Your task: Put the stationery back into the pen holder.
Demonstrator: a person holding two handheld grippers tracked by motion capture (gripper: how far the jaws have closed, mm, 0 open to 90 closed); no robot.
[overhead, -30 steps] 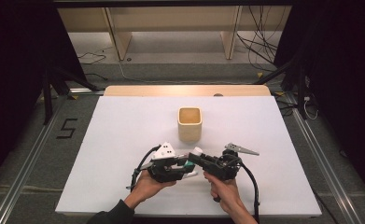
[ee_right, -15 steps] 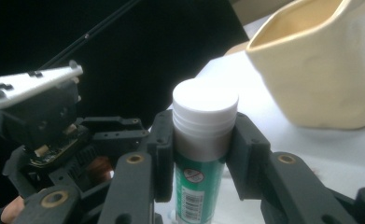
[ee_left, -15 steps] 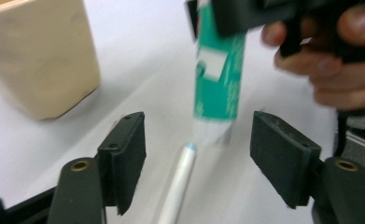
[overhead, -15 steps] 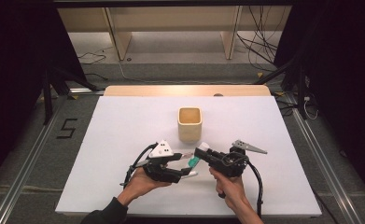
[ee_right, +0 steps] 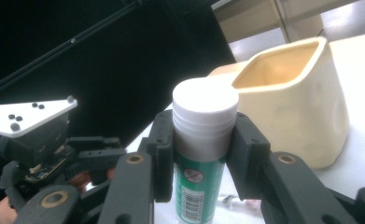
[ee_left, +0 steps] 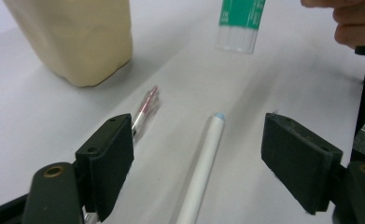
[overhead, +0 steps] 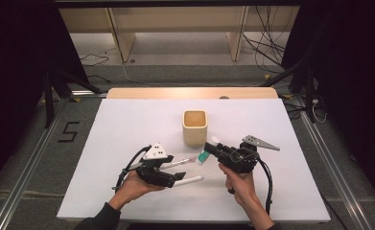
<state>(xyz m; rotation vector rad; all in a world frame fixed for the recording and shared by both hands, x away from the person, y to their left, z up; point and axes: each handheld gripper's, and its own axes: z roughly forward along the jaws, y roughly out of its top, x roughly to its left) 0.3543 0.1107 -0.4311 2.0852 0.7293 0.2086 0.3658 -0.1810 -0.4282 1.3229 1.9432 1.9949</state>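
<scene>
- glue stick sits clamped between the black pads of the right gripper, white cap up and green label below; in the high view it shows just right of the frame's centre, lifted off the white table.
- left gripper, at lower centre-left of the high view, has just been opening its jaws; they stand wide now, with nothing pressed between them.
- in the left gripper view a white pen lies on the table in the gap between the jaws, touched by neither pad, and a clear pen with a red core lies just beside the left jaw.
- the cream square cup stands upright and open-topped above the centre of the high view, just beyond the glue stick and close to it; it looks empty from above.
- step in hand, as i judge it: the glue stick looks passed over to the right gripper, which now carries it alone towards the cup.
- the next move calls for raising the stick over the cup's near rim, bringing it upright over the opening, then loosening the jaws so it drops in.
- risk: the cup looks light, so a knock on its rim could tip or shove it.
- the left gripper is well placed to close on the white pen afterwards.
</scene>
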